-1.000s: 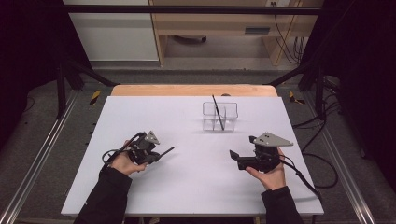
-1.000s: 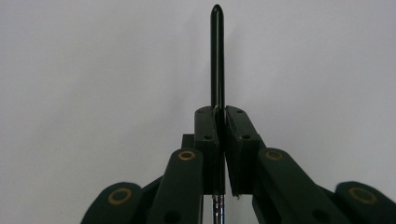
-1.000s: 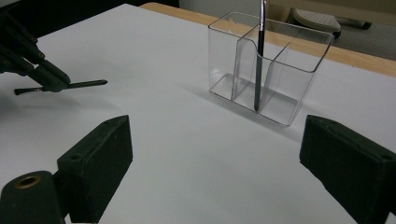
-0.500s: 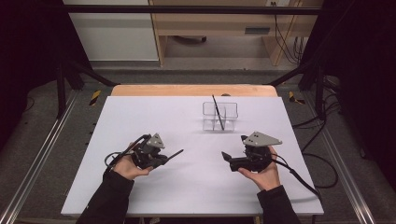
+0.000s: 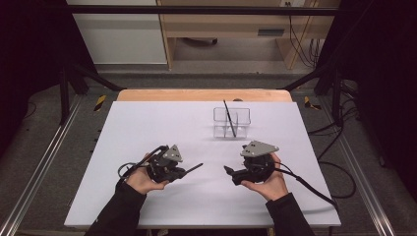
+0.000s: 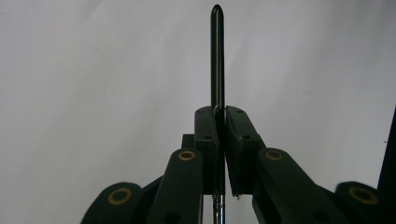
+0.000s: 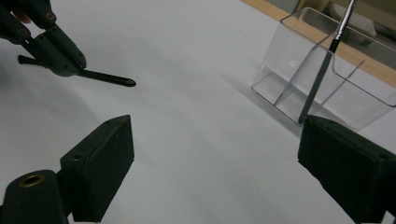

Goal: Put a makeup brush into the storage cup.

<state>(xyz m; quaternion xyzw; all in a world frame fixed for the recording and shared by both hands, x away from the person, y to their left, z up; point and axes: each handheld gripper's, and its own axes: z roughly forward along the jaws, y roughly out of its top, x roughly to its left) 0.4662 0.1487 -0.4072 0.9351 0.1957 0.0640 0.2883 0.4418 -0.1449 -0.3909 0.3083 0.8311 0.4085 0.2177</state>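
My left gripper (image 5: 183, 171) (image 6: 221, 113) is shut on a thin black brush handle (image 6: 217, 56), whose rounded end (image 5: 199, 166) juts out to the right just above the white table (image 5: 147, 123). In the right gripper view that left gripper (image 7: 51, 42) and its black handle (image 7: 108, 79) show at the upper left. My right gripper (image 5: 230, 174) (image 7: 215, 154) faces left with its jaws wide apart and nothing between them. A clear divided container (image 5: 232, 123) (image 7: 289, 70) stands beyond both grippers, with a second black brush (image 5: 229, 118) (image 7: 322, 70) leaning in it.
A wooden strip (image 5: 204, 95) borders the table's far edge. Black cables (image 5: 314, 189) trail from the grippers toward the front right. Metal frame rails (image 5: 44, 162) run along both sides of the table.
Both hands have moved inward: the left gripper with its brush shifted right and nearer, the right gripper shifted left. The gap between them has narrowed.
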